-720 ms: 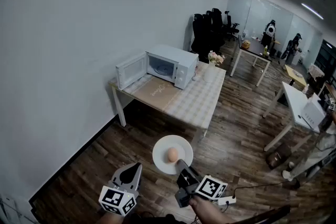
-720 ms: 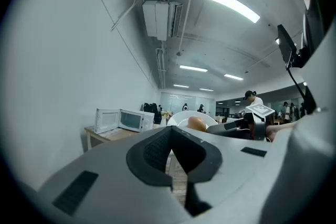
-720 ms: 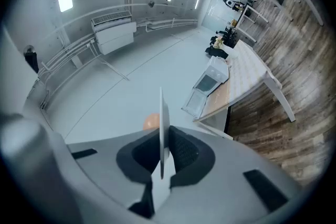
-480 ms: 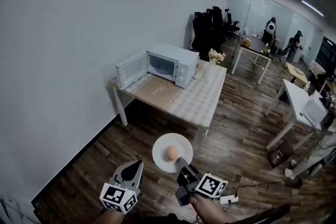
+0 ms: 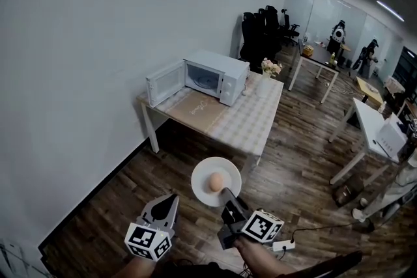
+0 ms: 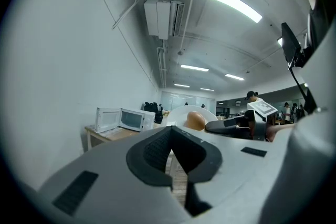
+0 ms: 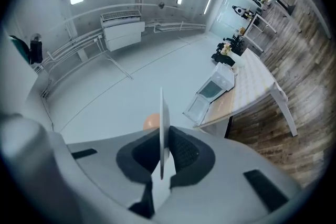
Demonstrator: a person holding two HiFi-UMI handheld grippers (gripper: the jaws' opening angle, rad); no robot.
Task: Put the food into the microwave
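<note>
A white plate (image 5: 225, 171) carries a round orange-brown piece of food (image 5: 215, 182). My right gripper (image 5: 227, 196) is shut on the plate's near rim and holds it level above the wooden floor. In the right gripper view the plate (image 7: 161, 128) runs edge-on between the pads, with the food (image 7: 151, 121) behind it. My left gripper (image 5: 171, 200) is shut on nothing, to the left of the plate. The white microwave (image 5: 214, 78) stands on the table (image 5: 251, 124) ahead, its door (image 5: 163, 83) swung open to the left. From the left gripper view I see the plate (image 6: 178, 112), food (image 6: 195, 120) and microwave (image 6: 131, 119).
A vase of flowers (image 5: 266, 78) stands on the table right of the microwave. A white wall runs along the left. Black office chairs (image 5: 260, 36), more desks (image 5: 368, 130) and people are further back and to the right. A power strip (image 5: 281, 247) lies on the floor.
The plate and both grippers sit slightly higher in the head view, a little nearer the table. Both grips are unchanged.
</note>
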